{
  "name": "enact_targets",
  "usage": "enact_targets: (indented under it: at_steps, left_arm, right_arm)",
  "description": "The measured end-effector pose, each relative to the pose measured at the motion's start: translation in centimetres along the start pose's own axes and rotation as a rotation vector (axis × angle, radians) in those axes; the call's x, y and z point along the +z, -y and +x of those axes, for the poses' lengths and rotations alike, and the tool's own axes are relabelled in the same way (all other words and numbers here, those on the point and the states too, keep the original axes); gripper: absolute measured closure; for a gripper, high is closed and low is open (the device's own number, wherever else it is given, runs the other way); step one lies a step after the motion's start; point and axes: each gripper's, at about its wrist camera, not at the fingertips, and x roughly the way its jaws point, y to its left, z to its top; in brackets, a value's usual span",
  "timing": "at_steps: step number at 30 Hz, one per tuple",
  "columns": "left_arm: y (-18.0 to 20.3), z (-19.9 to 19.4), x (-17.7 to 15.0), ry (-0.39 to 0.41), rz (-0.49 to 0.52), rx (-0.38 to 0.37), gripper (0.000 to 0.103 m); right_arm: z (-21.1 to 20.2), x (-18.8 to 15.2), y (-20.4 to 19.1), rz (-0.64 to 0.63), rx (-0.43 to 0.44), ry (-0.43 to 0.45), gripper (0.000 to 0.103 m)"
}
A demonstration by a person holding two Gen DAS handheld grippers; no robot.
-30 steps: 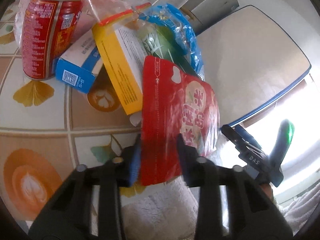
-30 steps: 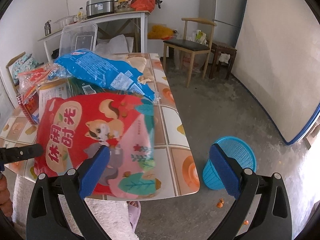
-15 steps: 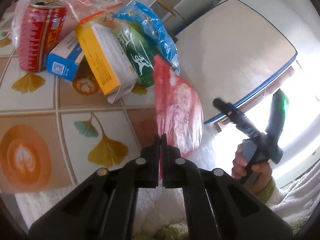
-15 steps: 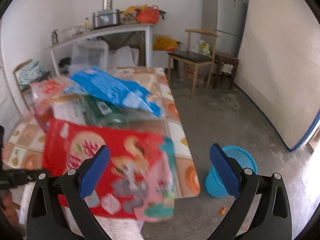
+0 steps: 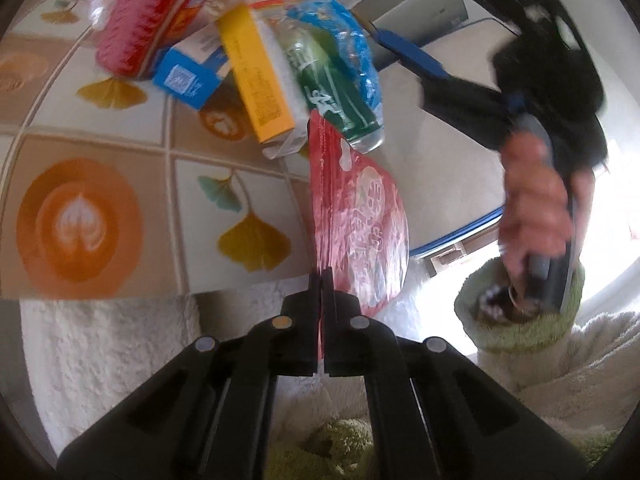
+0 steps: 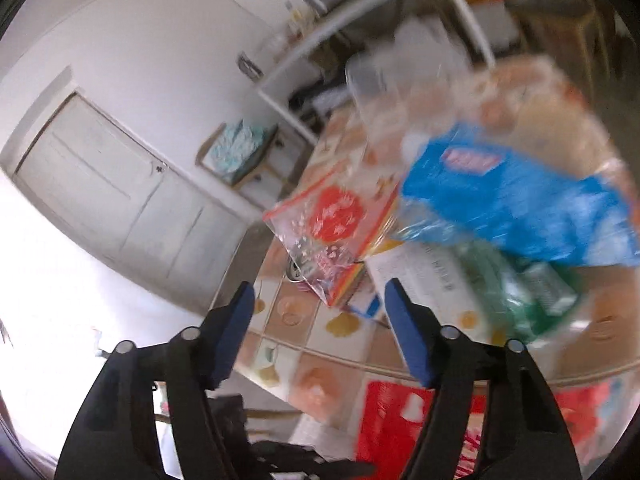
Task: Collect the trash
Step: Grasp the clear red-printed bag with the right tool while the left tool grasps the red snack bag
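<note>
My left gripper (image 5: pixel 322 280) is shut on the edge of a red snack bag (image 5: pixel 360 220), which hangs edge-on past the table's near edge. Behind it lies a trash pile: a red can (image 5: pixel 148 28), a blue box (image 5: pixel 188 76), a yellow box (image 5: pixel 260 88), a green bottle (image 5: pixel 336 100) and a blue bag (image 5: pixel 344 32). My right gripper (image 6: pixel 320 336) hovers over the pile with its jaws closing and nothing between them. Ahead of it are a clear zip bag with red print (image 6: pixel 336 224) and the blue bag (image 6: pixel 512 196). The right wrist view is blurred.
The tiled tablecloth (image 5: pixel 80 224) has leaf and coffee prints. A person's hand (image 5: pixel 532 208) holds the right gripper's handle at the upper right, one blue pad (image 5: pixel 412 54) showing. A white door (image 6: pixel 100 184) and a side table (image 6: pixel 360 28) stand behind. White fleece (image 5: pixel 100 360) lies below the table edge.
The left jaws closed on the red bag and drew it back off the pile. The right gripper swung up and across, now facing the pile, with its jaws narrower than before.
</note>
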Motion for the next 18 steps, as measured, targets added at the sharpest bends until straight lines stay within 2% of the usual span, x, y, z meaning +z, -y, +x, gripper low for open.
enact_targets:
  at_steps: [6, 14, 18]
  left_arm:
    - [-1.2, -0.3, -0.2, -0.002, -0.031, -0.026, 0.103]
    - [-2.1, -1.3, -0.9, -0.011, -0.044, -0.063, 0.103]
    - [-2.3, -1.7, -1.0, -0.012, -0.053, -0.076, 0.103]
  right_arm:
    - [4.2, 0.5, 1.5, 0.129, -0.009, -0.083, 0.041]
    - [5.8, 0.2, 3.0, 0.215, 0.017, -0.055, 0.045]
    - [6.3, 0.2, 3.1, 0.234, 0.060, -0.057, 0.052]
